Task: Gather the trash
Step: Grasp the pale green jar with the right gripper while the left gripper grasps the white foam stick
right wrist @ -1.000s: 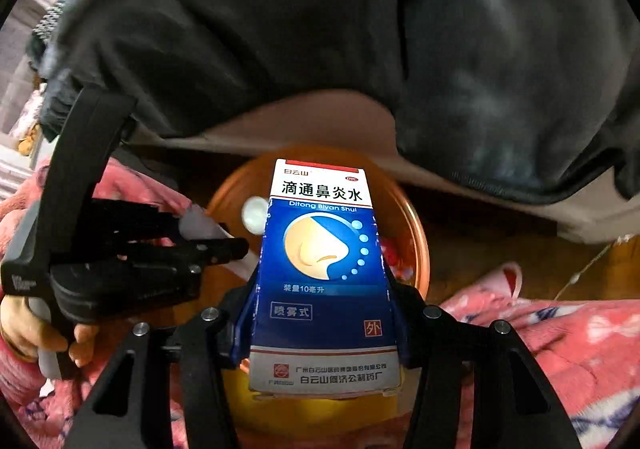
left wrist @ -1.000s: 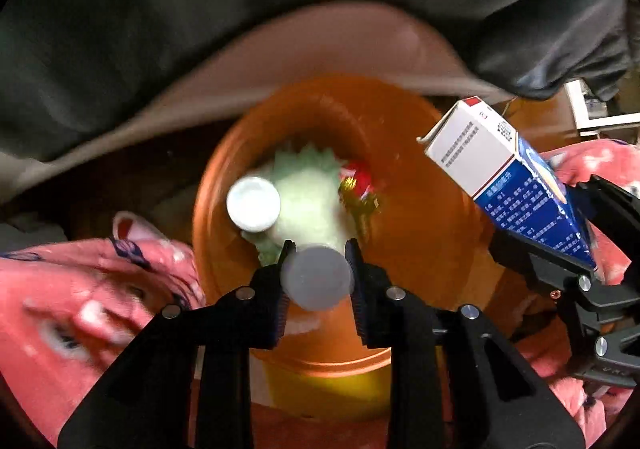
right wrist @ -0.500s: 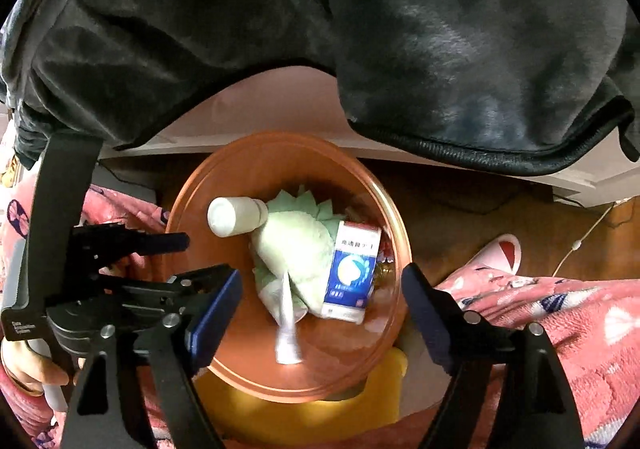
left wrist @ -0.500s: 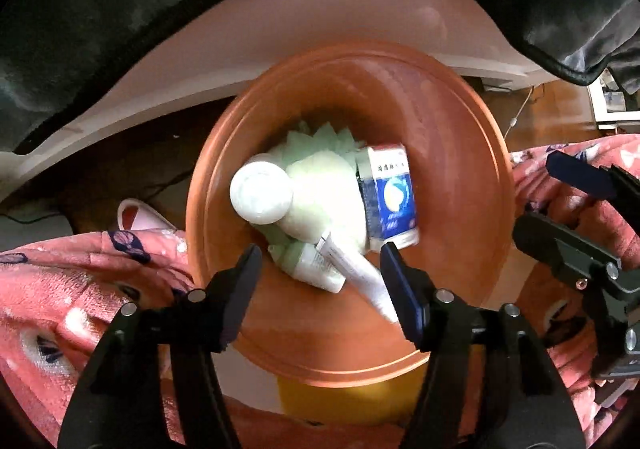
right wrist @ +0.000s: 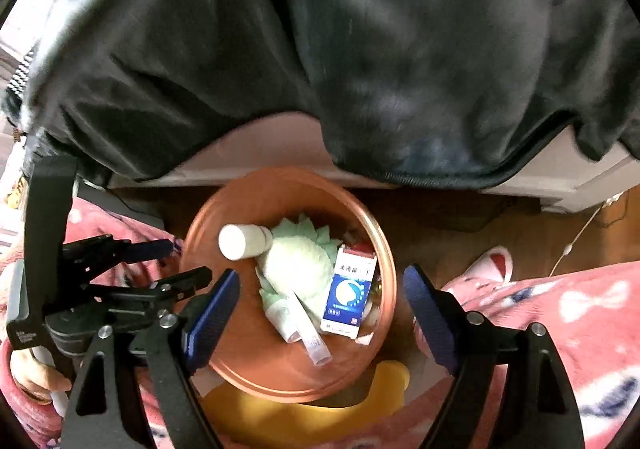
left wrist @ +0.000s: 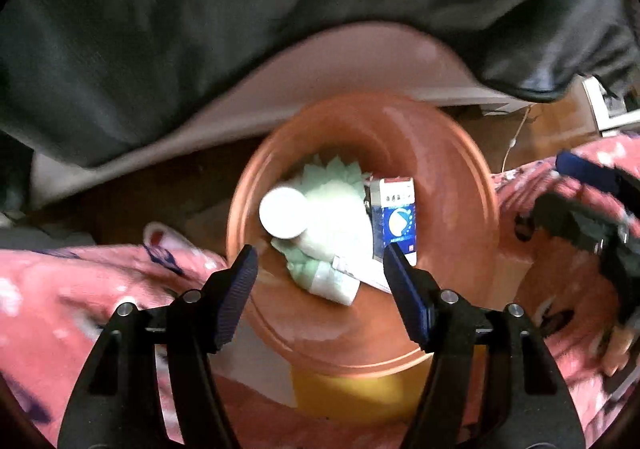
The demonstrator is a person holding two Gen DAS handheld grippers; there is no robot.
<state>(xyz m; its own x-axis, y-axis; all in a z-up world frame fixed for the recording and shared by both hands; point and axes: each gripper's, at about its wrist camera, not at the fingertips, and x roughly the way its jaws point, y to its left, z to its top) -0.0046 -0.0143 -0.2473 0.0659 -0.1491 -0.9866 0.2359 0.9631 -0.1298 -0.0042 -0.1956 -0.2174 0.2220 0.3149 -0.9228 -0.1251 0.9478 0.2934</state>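
Both claws hang spread wide and hold nothing — the left claw (left wrist: 318, 275) and the right claw (right wrist: 320, 303) each frame the orange bin (right wrist: 236, 365) at the lower centre of their views. Inside the bin lie a white bottle (right wrist: 242, 241), pale green crumpled paper (right wrist: 298, 265), a blue-and-white medicine box (right wrist: 350, 291) to its right, and a thin white tube (right wrist: 308, 329) leaning toward the lower rim. A dark blanket (right wrist: 360, 49) fills the upper frame; pink patterned fabric (right wrist: 580, 313) sits at the lower right.
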